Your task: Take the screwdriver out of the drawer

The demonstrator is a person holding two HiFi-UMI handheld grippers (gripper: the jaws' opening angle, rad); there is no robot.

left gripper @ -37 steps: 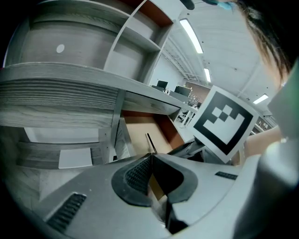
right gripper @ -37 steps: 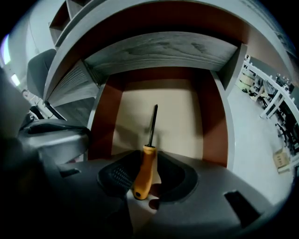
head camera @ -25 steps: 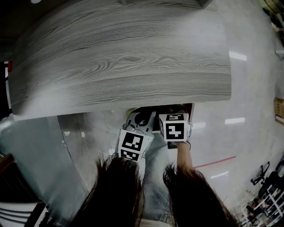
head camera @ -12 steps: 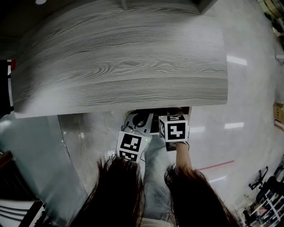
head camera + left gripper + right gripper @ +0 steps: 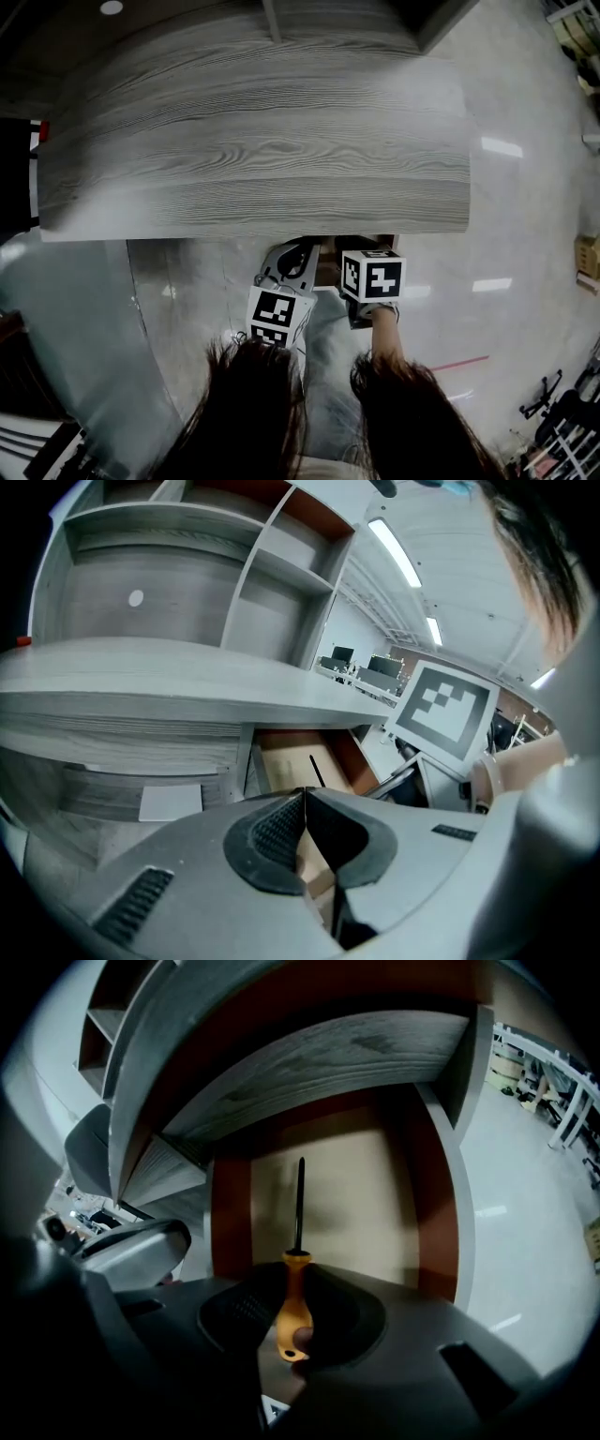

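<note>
The screwdriver [image 5: 293, 1312] has an orange handle and a thin black shaft [image 5: 300, 1202] that points toward the back of the open drawer [image 5: 428, 1199]. My right gripper [image 5: 298, 1269] is shut on the handle, over the drawer's beige floor. In the left gripper view the drawer [image 5: 281, 766] lies just ahead and the black shaft [image 5: 317, 771] shows inside it. My left gripper [image 5: 305, 795] is shut with nothing between its pads, to the left of the drawer. In the head view both marker cubes [image 5: 277, 314] [image 5: 375, 277] sit below the desk edge.
The grey wood desk top [image 5: 262, 141] overhangs the drawer [image 5: 386, 240] and hides most of it in the head view. Open shelf compartments [image 5: 272, 555] rise above the desk. The person's dark hair [image 5: 281, 412] fills the bottom of the head view. Shiny grey floor [image 5: 525, 281] lies to the right.
The head view has shifted a little. Both grippers stay at the drawer's front; the left one has edged up toward the desk edge. The right one holds its place.
</note>
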